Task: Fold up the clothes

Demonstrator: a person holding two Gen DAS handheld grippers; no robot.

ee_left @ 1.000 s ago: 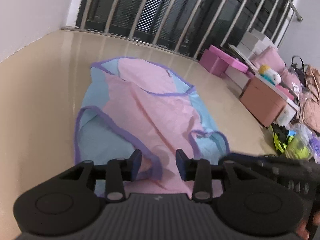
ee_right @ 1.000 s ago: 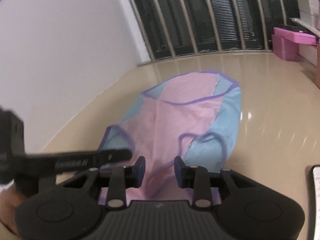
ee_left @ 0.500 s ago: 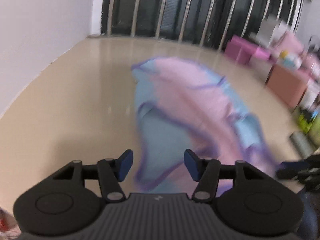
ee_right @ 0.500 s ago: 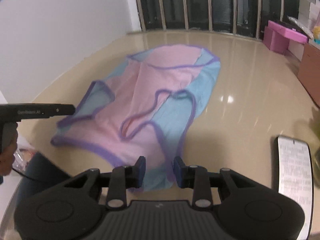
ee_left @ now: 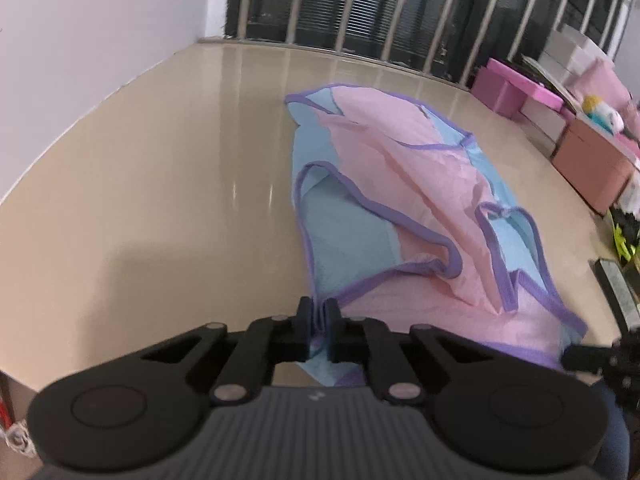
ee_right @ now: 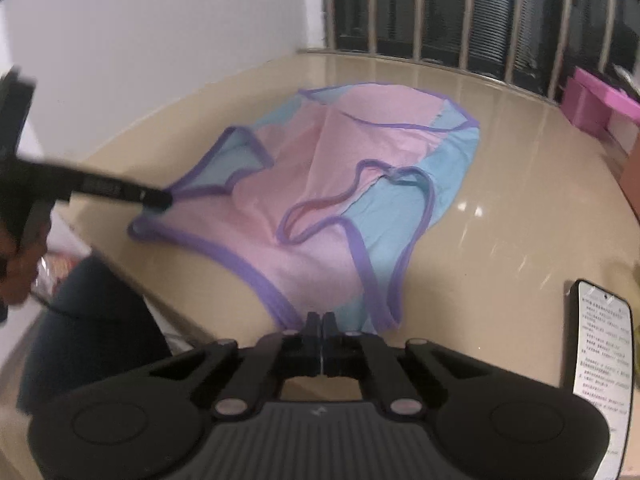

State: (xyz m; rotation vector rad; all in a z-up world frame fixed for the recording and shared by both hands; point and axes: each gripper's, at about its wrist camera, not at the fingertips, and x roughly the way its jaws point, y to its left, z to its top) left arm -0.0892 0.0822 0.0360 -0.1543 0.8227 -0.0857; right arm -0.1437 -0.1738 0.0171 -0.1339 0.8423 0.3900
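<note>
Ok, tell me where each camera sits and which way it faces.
Left wrist: rides the left gripper, looking down its fingers over the garment on the table; the right gripper pokes in.
Right wrist: rides the right gripper, same garment; the left gripper and a hand show.
Shared: garment, table, window bars.

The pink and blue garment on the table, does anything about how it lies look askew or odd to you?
Yes. The garment lies rumpled, not flat: a purple-trimmed strap curls loosely across its middle, and the pink layer is bunched in ridges. The left gripper and right gripper each pinch its near edge.
</note>
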